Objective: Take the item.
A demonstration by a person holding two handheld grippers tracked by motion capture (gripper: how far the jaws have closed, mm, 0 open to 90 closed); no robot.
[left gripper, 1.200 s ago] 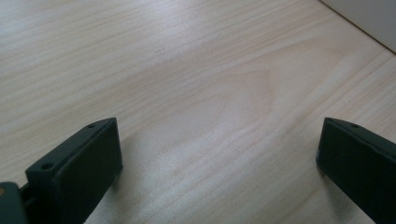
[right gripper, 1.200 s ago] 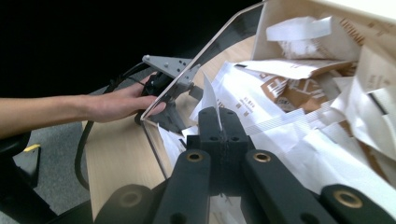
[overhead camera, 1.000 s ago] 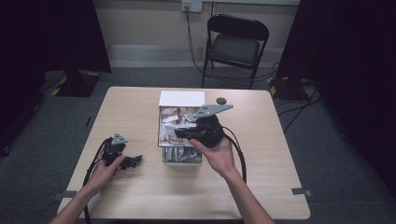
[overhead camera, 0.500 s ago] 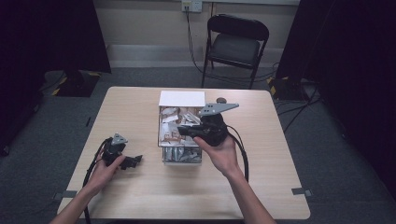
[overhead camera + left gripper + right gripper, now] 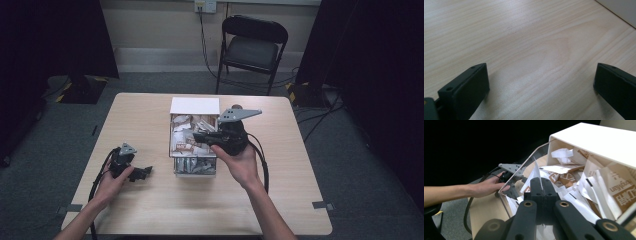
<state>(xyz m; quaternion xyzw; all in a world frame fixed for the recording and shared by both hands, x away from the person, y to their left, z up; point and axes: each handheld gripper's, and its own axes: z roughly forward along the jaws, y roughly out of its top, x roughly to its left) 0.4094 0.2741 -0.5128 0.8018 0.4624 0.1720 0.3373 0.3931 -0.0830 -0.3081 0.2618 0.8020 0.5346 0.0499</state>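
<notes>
Right claw [image 5: 541,185] clenched on a thin white paper sachet [image 5: 537,173], frame centre, above the clear plastic box of white-and-brown sachets [image 5: 173,145]. Left claw [image 5: 540,87] released, jaws wide over bare light wooden desk [image 5: 150,210], lower left in the high view.

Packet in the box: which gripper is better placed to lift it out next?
Right. The right gripper is over the box, its jaws shut on a white packet. The left gripper rests on the table beside the box, jaws open with nothing between them.
</notes>
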